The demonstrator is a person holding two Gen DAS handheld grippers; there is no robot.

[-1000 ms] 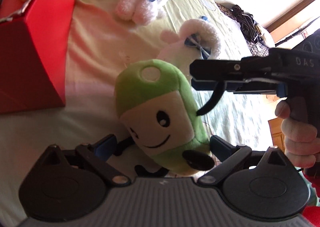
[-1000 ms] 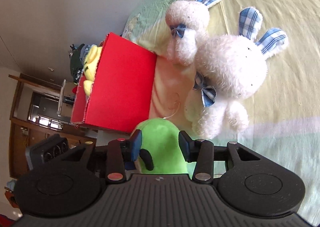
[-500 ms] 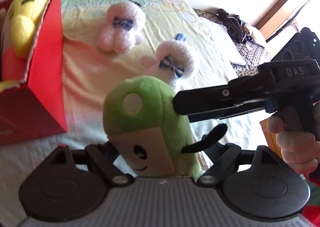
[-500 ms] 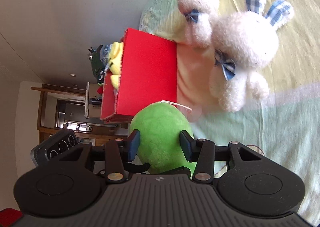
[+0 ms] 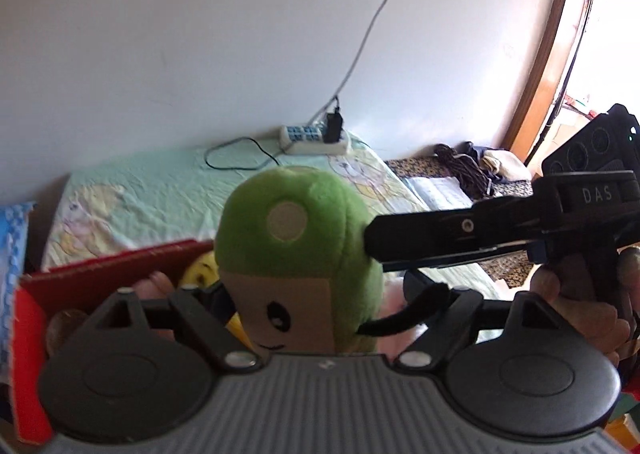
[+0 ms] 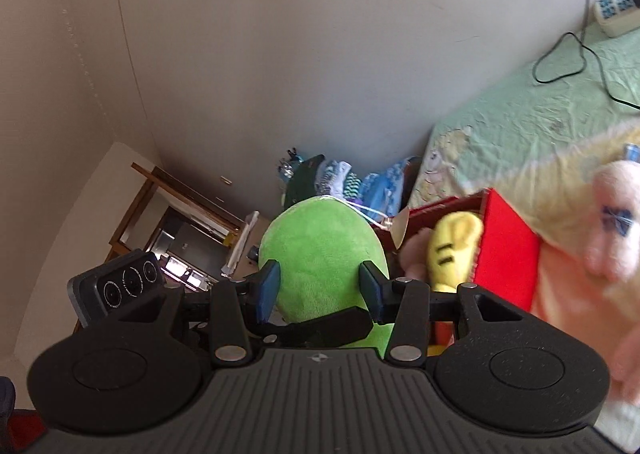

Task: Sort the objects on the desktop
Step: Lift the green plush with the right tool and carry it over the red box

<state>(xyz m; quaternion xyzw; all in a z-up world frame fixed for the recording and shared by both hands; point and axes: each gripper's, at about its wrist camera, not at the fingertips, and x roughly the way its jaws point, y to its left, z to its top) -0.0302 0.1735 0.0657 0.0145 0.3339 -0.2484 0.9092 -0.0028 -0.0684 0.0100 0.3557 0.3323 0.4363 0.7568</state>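
Both the left tongs point(image 5: 316, 296) and right tongs point(image 6: 320, 286) clamp the green plush point(image 5: 296, 238), red box point(image 6: 506, 250) at three o'clock.

My way into the red box point(image 6: 505, 250) is partly blocked by the yellow plush point(image 6: 454, 250) filling its near corner, the white bunny point(image 6: 612, 238) crowds its right flank, and only the space above stays clear.

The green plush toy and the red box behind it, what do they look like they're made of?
The green plush toy: soft, matte, short-pile fabric, fuzzy at its outline, with stitched face details, probably stuffed. The red box: flat, stiff panels with straight edges and an even matte red surface, likely cardboard, though the material can't be confirmed.
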